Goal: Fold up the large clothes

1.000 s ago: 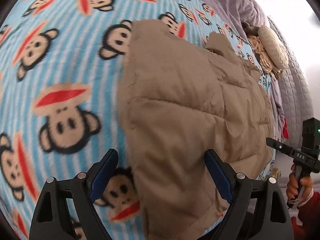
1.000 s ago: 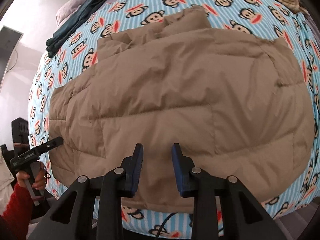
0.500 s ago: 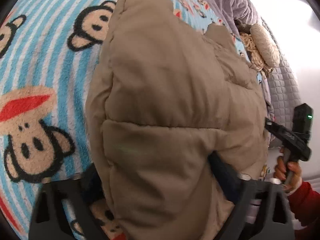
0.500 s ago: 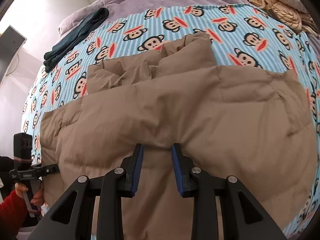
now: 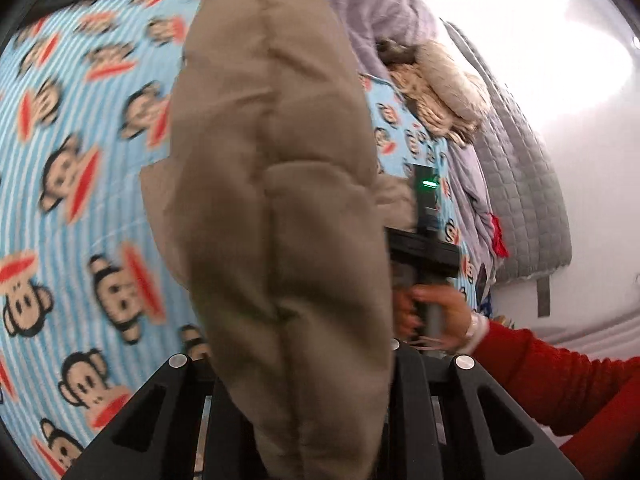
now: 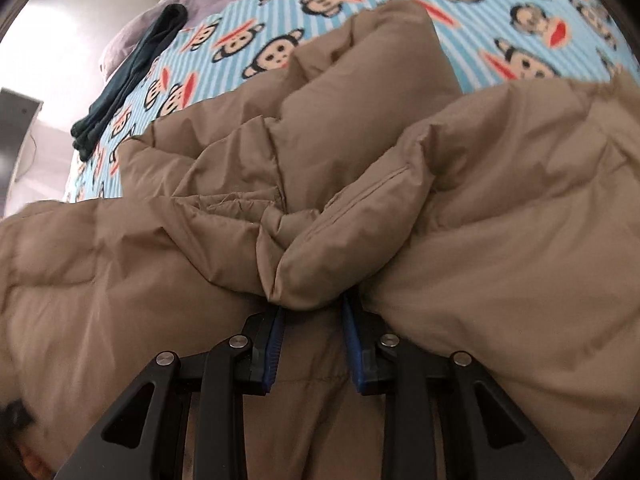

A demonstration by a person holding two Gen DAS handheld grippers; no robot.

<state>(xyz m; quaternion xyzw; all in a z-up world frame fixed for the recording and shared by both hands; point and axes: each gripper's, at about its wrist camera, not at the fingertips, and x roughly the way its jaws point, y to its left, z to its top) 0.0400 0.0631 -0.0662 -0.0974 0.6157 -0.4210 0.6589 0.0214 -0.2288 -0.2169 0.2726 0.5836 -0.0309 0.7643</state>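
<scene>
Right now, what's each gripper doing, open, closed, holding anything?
Left gripper: closed on the tan puffer jacket.
Right gripper: closed on the same jacket's bunched edge.

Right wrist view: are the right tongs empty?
No, the right tongs pinch a bunched fold of the tan jacket between their blue pads.

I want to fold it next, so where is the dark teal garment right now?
In the right wrist view, the dark teal folded garment lies at upper left on the monkey-print blue striped blanket, beyond the tan puffy quilted jacket.
</scene>
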